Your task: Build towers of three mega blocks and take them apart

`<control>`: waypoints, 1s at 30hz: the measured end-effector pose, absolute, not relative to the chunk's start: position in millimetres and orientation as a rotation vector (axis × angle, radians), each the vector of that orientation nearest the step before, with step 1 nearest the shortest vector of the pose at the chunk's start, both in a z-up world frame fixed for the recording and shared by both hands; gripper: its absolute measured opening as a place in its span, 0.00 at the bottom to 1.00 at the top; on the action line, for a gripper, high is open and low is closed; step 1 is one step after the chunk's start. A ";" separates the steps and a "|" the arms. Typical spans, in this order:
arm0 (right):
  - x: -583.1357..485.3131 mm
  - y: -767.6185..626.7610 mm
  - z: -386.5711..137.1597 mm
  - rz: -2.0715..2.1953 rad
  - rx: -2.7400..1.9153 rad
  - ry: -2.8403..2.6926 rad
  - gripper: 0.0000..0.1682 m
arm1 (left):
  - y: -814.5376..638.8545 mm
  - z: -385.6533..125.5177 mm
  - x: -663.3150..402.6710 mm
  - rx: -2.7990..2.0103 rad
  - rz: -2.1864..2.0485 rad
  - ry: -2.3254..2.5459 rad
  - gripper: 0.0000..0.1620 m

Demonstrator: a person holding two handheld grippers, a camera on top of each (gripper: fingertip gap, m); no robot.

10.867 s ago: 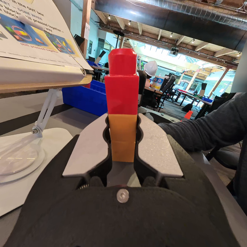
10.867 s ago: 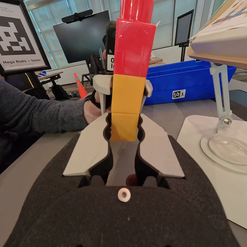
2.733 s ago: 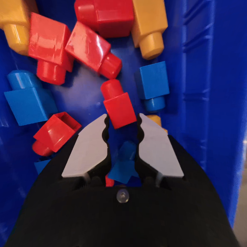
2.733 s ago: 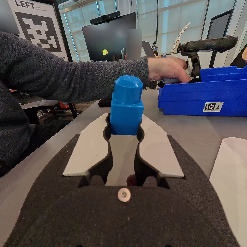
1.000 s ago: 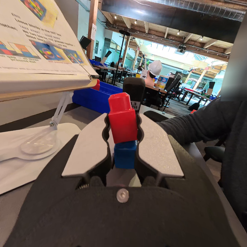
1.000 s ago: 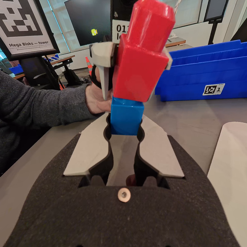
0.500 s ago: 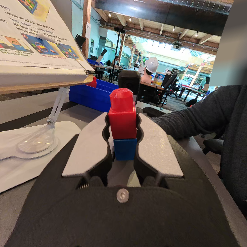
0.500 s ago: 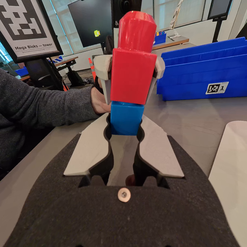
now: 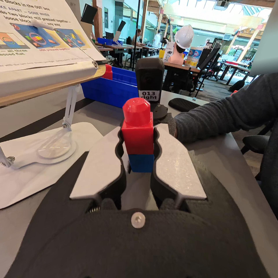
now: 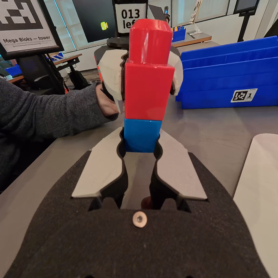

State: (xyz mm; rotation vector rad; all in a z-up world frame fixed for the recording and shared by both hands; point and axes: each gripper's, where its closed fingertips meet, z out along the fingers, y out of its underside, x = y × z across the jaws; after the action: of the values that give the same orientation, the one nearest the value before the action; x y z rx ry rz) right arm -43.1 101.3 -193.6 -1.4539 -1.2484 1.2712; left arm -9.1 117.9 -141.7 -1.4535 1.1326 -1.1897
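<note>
A red block [image 9: 137, 135] sits flush on top of a blue block [image 9: 141, 163], forming an upright two-block stack on the grey table. My left gripper [image 9: 137, 132] is shut on the red block. My right gripper [image 10: 140, 133] is shut on the blue block [image 10: 141, 135] at the bottom. In the right wrist view the red block [image 10: 148, 90] rises above it, with the left gripper's fingers [image 10: 111, 78] clamped on its sides from the far side. The right gripper's black camera mount [image 9: 149, 84] shows behind the stack.
A blue bin [image 9: 108, 88] stands at the back of the table and also shows in the right wrist view [image 10: 225, 75]. A white document stand base [image 9: 45, 150] lies beside the stack. Grey sleeves [image 9: 225, 117] [image 10: 45, 112] rest along the table edge. The gap from one gripper's tips to the other's is roughly 6 cm.
One second ago the red block sat tilted on the blue block; now it is pressed down straight and flush. Both grippers keep their grip.
</note>
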 end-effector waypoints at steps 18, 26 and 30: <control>-44.7 97.6 -193.1 1.264 -1.429 -1.270 0.22 | 112.5 -140.7 -10.4 -1.421 -1.259 1.141 0.23; -39.1 100.0 -185.0 1.313 -1.396 -1.214 0.24 | 112.2 -155.3 -7.0 -1.472 -1.218 1.188 0.22; -35.8 101.7 -180.8 1.338 -1.380 -1.182 0.21 | 110.2 -156.2 -8.2 -1.461 -1.240 1.195 0.22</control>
State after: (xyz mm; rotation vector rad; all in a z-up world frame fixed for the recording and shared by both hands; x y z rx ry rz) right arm -35.8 101.7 -180.8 -1.3795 -1.1815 1.3379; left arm -8.2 110.2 -156.2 -1.4613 1.1951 -1.2400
